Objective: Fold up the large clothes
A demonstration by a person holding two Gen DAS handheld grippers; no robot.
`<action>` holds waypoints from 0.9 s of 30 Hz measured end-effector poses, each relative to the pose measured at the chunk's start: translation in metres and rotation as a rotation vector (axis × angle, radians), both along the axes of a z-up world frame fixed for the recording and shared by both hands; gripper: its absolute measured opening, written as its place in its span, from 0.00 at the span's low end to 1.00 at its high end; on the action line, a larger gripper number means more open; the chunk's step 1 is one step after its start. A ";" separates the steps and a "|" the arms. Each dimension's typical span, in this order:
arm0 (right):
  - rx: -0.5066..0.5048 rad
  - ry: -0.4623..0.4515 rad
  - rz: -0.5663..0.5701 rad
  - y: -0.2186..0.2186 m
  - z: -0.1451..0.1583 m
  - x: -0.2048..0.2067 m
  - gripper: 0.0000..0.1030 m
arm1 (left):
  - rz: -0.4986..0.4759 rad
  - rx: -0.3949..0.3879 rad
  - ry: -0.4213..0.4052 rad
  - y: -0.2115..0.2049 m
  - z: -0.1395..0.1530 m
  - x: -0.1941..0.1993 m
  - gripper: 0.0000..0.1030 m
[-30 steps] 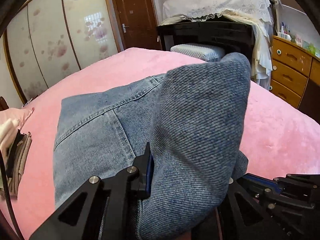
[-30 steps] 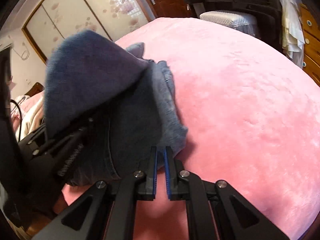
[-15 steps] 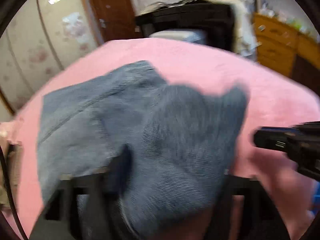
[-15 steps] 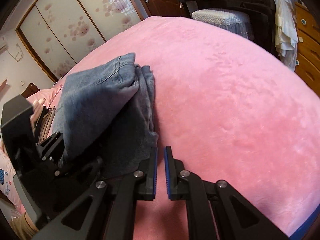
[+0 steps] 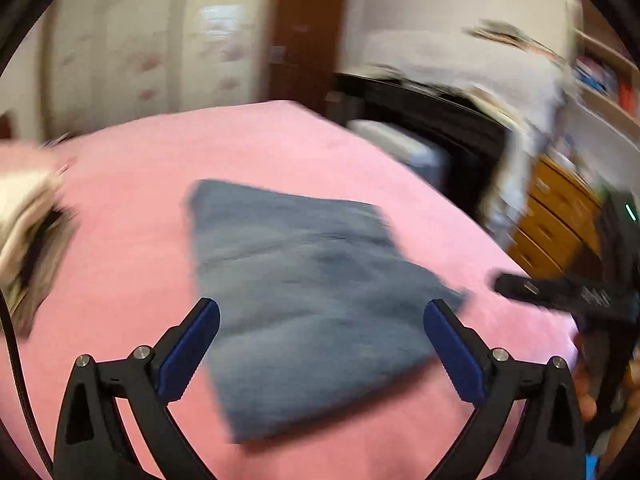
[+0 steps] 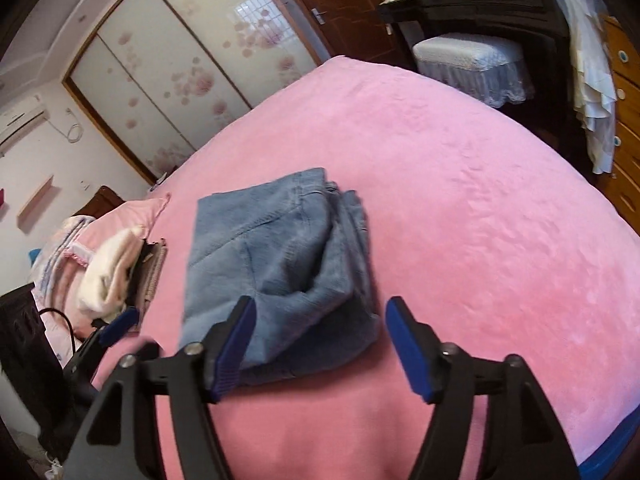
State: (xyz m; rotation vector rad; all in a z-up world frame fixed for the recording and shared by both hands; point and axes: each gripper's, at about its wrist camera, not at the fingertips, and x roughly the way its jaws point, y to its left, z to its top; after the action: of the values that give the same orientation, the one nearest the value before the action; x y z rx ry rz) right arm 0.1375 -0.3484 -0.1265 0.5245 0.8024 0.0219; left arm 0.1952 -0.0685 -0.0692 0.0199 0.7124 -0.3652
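Nearest the left wrist camera, the left gripper point(image 5: 322, 344) was seen with its jaws spread wide and nothing between them — they had just been opening, and the denim that was clamped there a second earlier had been let go. The right gripper point(image 6: 320, 344) likewise stood with its jaws parted and empty, just opened from a near-closed stance; in the left view it was glimpsed at the right edge point(image 5: 560, 292), blurred, clear of the cloth.

Just beyond both sets of jaws, the folded jeans point(image 6: 276, 276) were lying flat on the pink bed point(image 6: 480, 220), released and untouched by either tool. The last flap, which had been held up in the air half a second before, was now laid down over the rest, so that a compact, roughly rectangular bundle was formed point(image 5: 312, 288). The near right corner was bulged a little, with layered edges showing along the right side.

Further off to the left, a pile of other clothes point(image 6: 116, 276) was resting by the pillow, well apart from the jeans. At the back, the sliding wardrobe doors point(image 6: 180, 68) and the wooden door were visible.

From this, the final fold was judged complete — the garment was set down and both tools were drawn clear. What remained, if anything, was judged to be a smoothing of the bulged corner or a move of the bundle to the pile.
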 end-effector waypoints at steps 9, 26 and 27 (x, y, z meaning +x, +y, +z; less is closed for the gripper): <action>0.019 0.157 0.065 0.020 -0.038 0.061 0.73 | 0.267 0.125 0.144 0.051 -0.055 0.041 0.98; -0.221 0.226 -0.054 -0.009 -0.078 0.030 0.00 | 0.234 0.060 0.231 0.024 -0.106 0.046 0.98; -0.211 0.251 -0.064 -0.014 -0.088 0.029 0.00 | 0.236 0.042 0.239 0.026 -0.109 0.046 0.98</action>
State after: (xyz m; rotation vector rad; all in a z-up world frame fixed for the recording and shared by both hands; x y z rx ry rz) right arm 0.1662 -0.3628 -0.2142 0.3564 1.0193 -0.1892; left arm 0.2414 -0.0421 -0.1784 -0.0686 0.9482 -0.1269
